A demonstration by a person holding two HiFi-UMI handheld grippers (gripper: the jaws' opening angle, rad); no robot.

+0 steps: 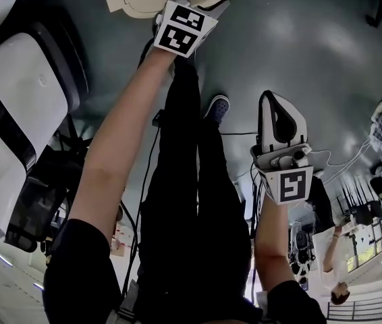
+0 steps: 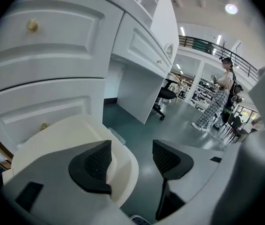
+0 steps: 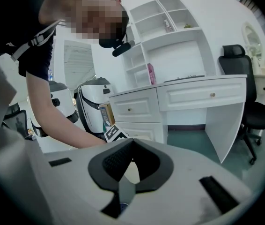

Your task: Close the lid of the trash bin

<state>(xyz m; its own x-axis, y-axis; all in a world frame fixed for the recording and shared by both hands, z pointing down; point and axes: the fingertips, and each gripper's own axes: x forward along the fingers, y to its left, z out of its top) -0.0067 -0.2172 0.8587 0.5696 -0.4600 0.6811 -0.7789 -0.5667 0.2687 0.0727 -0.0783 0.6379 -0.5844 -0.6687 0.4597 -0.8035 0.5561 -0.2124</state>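
Status: your left hand-held gripper (image 2: 131,157) is released, jaws apart with nothing clamped between them. It is at the cream trash bin lid (image 2: 71,139), and its left pad overlaps the lid's rim. Your right hand-held gripper (image 3: 131,149) is clenched on nothing, pads meeting at the tips, and hangs well apart from the bin.

Progress, as a judgement: the reach to the lid is done. The lid lies broad and roughly flat under the left jaws, so it looks down or close to it. No view shows the seam between lid and bin body, so you cannot tell whether it has seated. A final press may be left.

View notes: the head view shows your left arm stretched far out to the lid at the top edge, with the right arm drawn in. Only the left gripper view shows the jaw gap and the white drawers (image 2: 43,46) just behind the bin. Only the right gripper view shows its own jaws together.
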